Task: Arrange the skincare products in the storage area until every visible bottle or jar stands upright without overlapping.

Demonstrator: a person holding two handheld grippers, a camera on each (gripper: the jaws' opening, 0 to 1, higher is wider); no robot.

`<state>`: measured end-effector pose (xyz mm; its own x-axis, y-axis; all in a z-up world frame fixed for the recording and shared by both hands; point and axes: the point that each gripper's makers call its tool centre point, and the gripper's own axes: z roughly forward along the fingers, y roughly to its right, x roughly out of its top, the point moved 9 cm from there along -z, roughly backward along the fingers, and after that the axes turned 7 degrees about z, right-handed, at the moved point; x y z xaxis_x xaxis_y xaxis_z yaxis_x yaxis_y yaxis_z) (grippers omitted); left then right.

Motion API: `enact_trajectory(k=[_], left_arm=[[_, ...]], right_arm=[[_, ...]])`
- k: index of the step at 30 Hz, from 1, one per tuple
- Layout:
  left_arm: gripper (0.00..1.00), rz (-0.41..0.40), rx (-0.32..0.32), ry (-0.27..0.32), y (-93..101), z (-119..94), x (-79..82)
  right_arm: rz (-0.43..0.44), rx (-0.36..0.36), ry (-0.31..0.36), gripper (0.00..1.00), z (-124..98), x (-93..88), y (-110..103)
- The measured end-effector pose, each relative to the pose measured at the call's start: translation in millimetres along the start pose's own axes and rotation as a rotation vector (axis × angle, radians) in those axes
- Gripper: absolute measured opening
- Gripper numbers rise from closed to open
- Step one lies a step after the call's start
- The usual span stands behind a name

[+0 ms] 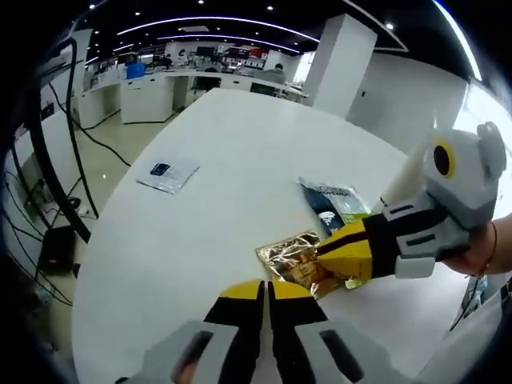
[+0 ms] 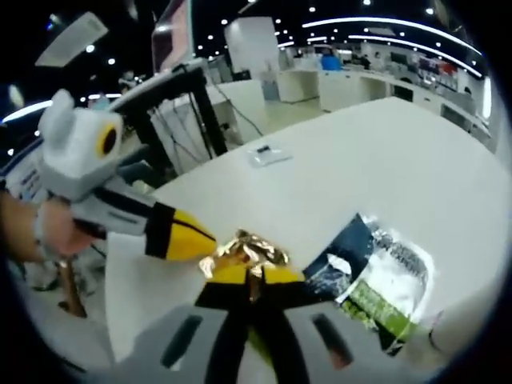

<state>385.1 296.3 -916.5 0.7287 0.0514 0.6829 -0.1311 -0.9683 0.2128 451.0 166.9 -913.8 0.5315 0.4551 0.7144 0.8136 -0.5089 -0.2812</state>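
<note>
A crumpled gold sachet [image 1: 292, 262] lies near the front of the white table [image 1: 240, 136]. My right gripper [image 1: 328, 260] comes in from the right and has its yellow jaws shut on the sachet's right side. In the right gripper view the gold sachet [image 2: 244, 248] sits at the tips of my right gripper [image 2: 252, 276]. My left gripper [image 1: 266, 286] is shut, its tips just short of the sachet's near edge. Seen from the right gripper view, the left gripper [image 2: 210, 240] touches or nearly touches the gold sachet's left edge. A dark blue and green sachet [image 1: 332, 204] [image 2: 372, 276] lies flat beside it.
A small white sachet [image 1: 166, 174] [image 2: 268, 154] lies apart, farther back on the table [image 2: 400, 152]. Black cables and a stand [image 1: 56, 160] hang past the table's left edge. A black frame [image 2: 192, 104] stands behind the table. Office desks fill the background.
</note>
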Motion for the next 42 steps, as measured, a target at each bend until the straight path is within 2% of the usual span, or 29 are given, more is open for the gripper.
enact_trajectory(k=[4, 10, 14, 19, 34, 37, 40, 42], left_arm=[[0.03, -0.007, 0.004, 0.002, -1.8, -0.8, -0.2], [0.03, -0.004, 0.002, -0.005, -1.2, 0.6, -1.7], [0.02, 0.003, 0.007, -0.004, -1.1, 2.3, -0.2], [0.02, 0.023, 0.016, -0.006, -2.1, 6.0, 3.1], [0.03, 0.03, 0.034, 0.006, -6.9, 8.0, 8.9], [0.04, 0.033, 0.056, 0.041, -8.9, 1.5, 12.1], [0.05, 0.044, 0.092, 0.075, -10.5, -6.8, 14.6], [0.05, 0.064, 0.082, 0.084, -5.6, -10.0, 14.8]], right_arm=[[-0.019, -0.009, -0.029, 0.04, 3.5, -4.1, -2.0], [-0.044, -0.029, -0.031, 0.03, 5.0, -4.4, -6.4], [-0.058, -0.046, -0.028, 0.03, 5.0, -5.0, -7.9], [-0.031, -0.064, -0.02, 0.03, 6.3, -5.4, -9.6], [-0.041, -0.075, 0.006, 0.03, 8.3, -5.7, -17.9], [-0.015, -0.064, 0.085, 0.03, -1.5, -0.2, -18.4], [-0.024, -0.087, 0.137, 0.03, -15.8, 3.2, -15.5], [-0.005, -0.101, 0.157, 0.03, -23.9, 1.9, -12.7]])
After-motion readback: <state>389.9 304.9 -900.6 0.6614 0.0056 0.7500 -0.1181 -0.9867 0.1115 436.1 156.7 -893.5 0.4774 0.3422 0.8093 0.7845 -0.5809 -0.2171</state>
